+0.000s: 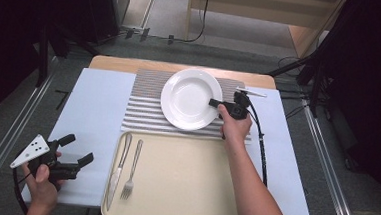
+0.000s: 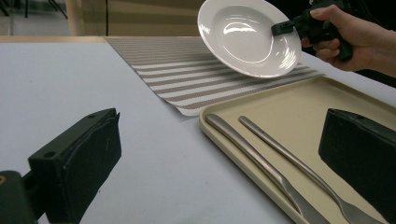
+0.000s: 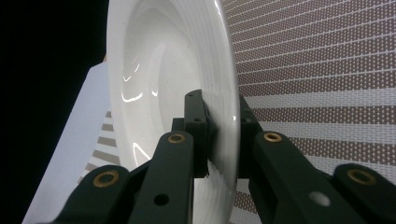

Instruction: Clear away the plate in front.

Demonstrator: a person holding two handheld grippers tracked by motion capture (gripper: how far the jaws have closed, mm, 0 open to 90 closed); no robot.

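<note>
A white plate (image 1: 189, 98) is tilted above the striped placemat (image 1: 146, 102), its right edge raised. My right gripper (image 1: 214, 103) is shut on that rim, one jaw inside the bowl and one under it. In the right gripper view the rim of the plate (image 3: 159, 84) stands edge-on between the pads of the gripper (image 3: 223, 116). The left gripper view shows the plate (image 2: 247, 37) lifted off the mat in the right gripper (image 2: 279, 28). My left gripper (image 1: 79, 149) hovers open at the near left of the table with nothing between its jaws.
A beige tray (image 1: 183, 187) lies at the near edge with a knife (image 1: 118, 168) and a fork (image 1: 132, 171) along its left side. A small silver utensil (image 1: 252, 92) lies at the far right of the mat. A white cover (image 1: 96, 101) spans the table.
</note>
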